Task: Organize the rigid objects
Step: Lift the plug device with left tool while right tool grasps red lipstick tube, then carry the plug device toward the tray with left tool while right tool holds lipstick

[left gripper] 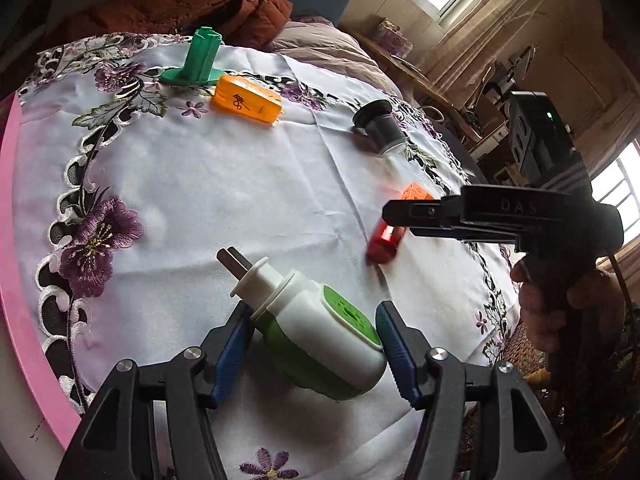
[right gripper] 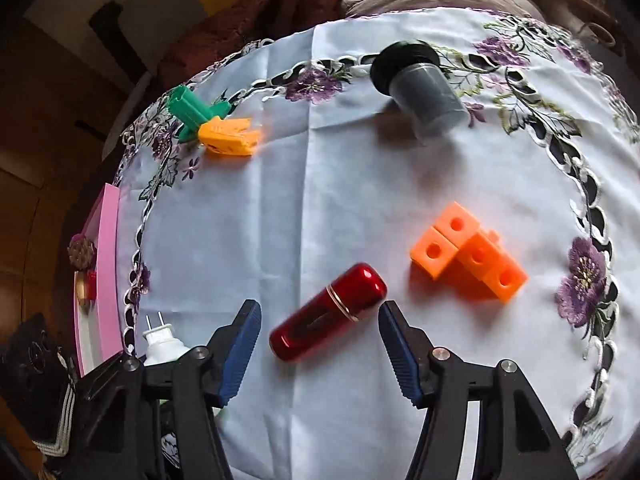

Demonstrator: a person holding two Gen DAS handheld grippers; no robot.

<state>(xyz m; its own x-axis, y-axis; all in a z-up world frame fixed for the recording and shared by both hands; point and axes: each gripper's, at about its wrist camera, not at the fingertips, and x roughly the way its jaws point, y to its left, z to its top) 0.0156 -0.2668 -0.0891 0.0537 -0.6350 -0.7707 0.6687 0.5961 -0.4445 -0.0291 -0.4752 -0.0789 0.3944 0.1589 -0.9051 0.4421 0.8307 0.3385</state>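
Round table under a white cloth embroidered with purple flowers (left gripper: 240, 184); the left gripper (left gripper: 316, 340) angles down, jaws clamped on a white-and-green plug adapter (left gripper: 320, 332); the right gripper (right gripper: 320, 340) points steeply down, spread around a glossy red capsule-shaped case (right gripper: 328, 312) lying on the cloth, pads not touching

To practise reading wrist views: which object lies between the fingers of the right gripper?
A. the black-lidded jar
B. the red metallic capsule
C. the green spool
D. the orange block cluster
B: in the right wrist view the red metallic capsule lies between the right gripper fingers, apparently untouched.
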